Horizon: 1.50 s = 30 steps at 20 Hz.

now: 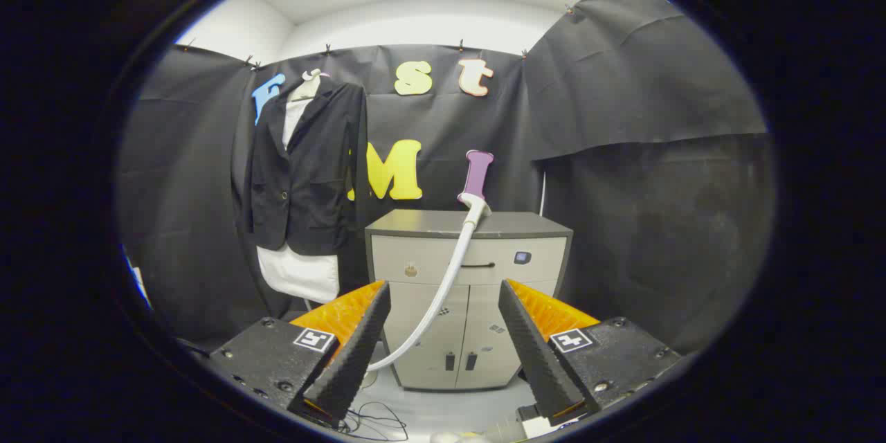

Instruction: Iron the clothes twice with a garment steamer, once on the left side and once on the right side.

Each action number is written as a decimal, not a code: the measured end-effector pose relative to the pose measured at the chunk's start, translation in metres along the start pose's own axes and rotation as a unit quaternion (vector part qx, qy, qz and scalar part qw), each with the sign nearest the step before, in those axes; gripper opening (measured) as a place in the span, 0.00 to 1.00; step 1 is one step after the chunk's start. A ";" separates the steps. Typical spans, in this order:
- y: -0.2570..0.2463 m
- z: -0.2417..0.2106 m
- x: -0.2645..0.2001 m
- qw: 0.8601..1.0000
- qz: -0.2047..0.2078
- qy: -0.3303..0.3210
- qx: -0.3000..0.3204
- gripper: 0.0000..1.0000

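A dark blazer over a white shirt (304, 173) hangs on a mannequin form to the left of a grey cabinet (467, 291), against the black cloth wall. The garment steamer head (476, 180), with a purple handle, stands on the cabinet's top near its middle. Its white hose (443, 291) curves down across the cabinet front toward the floor. My gripper (443, 339) is open and holds nothing. It is well short of the cabinet, with the hose and cabinet doors showing between the two fingers. The steamer head lies far beyond and above the fingertips.
The cabinet has a drawer with a dark handle and two doors below. Thin cables (374, 422) lie on the pale floor under the fingers. Black cloth walls close the booth on the left, back and right.
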<state>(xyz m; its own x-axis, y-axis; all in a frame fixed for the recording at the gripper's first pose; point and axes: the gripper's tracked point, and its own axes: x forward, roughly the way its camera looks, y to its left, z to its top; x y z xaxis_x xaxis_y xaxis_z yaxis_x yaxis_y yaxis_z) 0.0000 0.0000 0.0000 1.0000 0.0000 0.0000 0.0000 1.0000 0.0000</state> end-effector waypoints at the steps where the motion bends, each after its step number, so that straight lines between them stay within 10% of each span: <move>1: -0.001 0.003 -0.001 1.000 -0.004 -0.001 0.001 0.98; 17: -0.005 0.030 0.000 0.999 -0.035 -0.009 -0.001 0.98; 30: -0.054 0.098 0.177 1.000 -0.024 -0.006 -0.001 0.98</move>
<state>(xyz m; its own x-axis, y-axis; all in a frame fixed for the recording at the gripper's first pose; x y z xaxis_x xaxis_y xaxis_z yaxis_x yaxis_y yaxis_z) 0.1774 -0.0543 0.0984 0.9988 -0.0472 0.0129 0.0472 0.9989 -0.0008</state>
